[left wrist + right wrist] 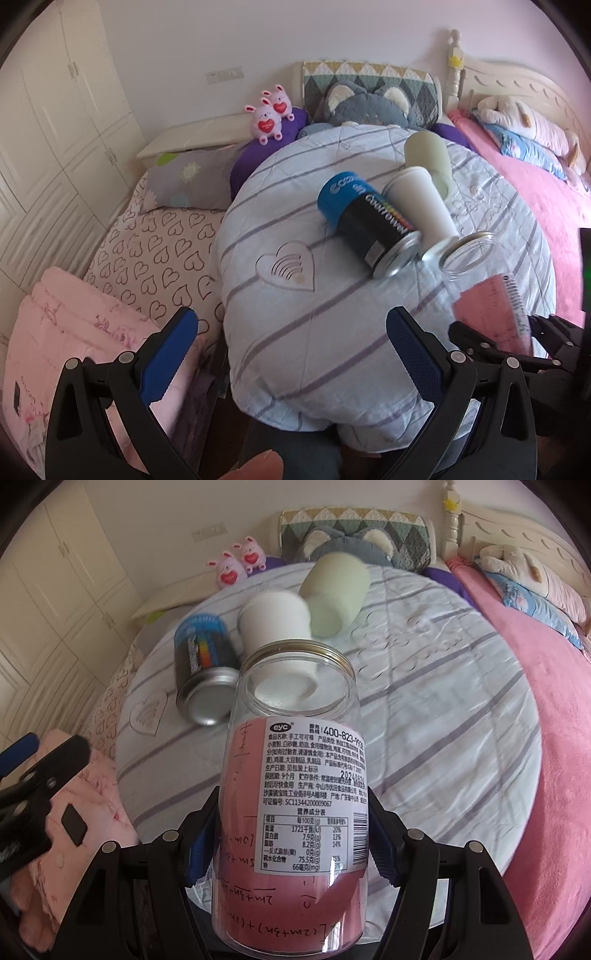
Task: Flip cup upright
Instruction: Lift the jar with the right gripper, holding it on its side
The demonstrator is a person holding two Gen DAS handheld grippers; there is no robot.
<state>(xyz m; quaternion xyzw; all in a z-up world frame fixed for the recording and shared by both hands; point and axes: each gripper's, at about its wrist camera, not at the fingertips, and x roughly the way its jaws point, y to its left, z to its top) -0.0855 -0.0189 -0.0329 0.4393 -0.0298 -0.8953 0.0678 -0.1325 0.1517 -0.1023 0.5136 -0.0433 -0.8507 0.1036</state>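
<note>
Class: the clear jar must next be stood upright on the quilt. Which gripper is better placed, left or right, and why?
Right. The right gripper has its jaws shut on the clear jar, above the quilt. The left gripper is open and holds nothing.

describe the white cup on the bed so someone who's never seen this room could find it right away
Start at the round striped cushion on the bed. Four containers cluster there; the white cup lies on its side between the blue-and-black can and the pale green cup. It is the only plain white one; the clear jar is held in the right gripper.
</note>
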